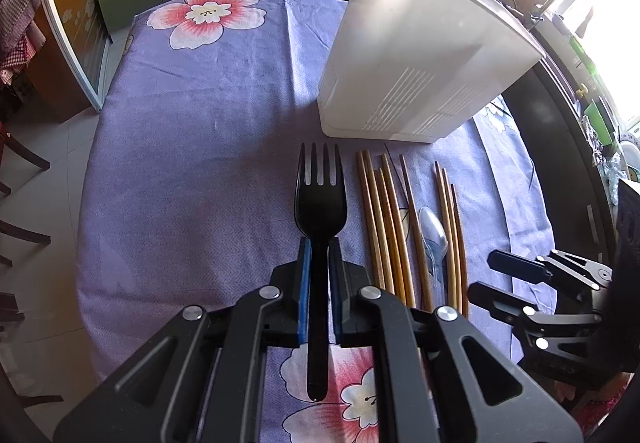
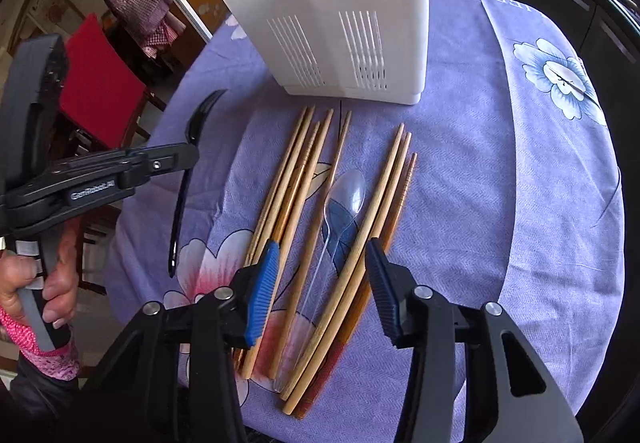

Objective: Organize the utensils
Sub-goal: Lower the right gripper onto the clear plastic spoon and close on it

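The left gripper pinches a black fork by its handle, tines forward, lifted clear of the purple cloth; the right gripper hangs over the chopsticks and a clear spoon, its jaws spread with nothing pressed between the pads; these lie side by side on the cloth, the spoon between two groups of sticks; a white holder stands upright just beyond their tips; a hand grips the left handle.
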### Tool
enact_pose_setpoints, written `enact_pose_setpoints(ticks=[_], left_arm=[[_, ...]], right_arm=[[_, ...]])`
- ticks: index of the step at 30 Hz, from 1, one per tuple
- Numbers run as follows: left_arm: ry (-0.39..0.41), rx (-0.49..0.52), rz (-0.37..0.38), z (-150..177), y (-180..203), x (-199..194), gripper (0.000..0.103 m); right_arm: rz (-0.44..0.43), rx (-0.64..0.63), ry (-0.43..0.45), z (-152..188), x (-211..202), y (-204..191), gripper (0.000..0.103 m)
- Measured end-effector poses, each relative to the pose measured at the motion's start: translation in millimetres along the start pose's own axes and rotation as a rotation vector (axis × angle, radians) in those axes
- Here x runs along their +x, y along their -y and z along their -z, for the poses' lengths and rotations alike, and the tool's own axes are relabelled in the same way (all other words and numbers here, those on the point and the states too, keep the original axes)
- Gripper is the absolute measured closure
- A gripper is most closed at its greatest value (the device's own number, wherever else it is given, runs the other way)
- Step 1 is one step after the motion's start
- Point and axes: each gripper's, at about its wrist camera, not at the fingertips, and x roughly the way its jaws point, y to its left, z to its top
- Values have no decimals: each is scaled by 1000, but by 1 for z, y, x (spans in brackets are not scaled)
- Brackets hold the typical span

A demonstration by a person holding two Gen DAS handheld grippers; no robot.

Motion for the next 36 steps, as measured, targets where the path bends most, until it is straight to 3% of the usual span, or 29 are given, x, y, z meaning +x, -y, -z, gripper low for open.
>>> enact_pose_setpoints(ticks=[2, 9, 23, 30, 36], left_arm=[[1, 7, 6, 1, 2, 1, 94], [7, 20, 23, 4, 1, 0, 94], [24, 33, 24, 6, 2, -3, 94], [36, 38, 18, 6, 3, -5, 94], [42, 47, 16, 9, 4, -6, 95]], right_arm=[[29, 1, -22, -3, 12, -3, 72], [115, -14, -67, 0, 39, -7, 85], [189, -65, -88, 1, 51, -31, 92], [270, -108, -46, 1, 58, -42, 90], [203, -52, 10, 6, 48, -32, 94]])
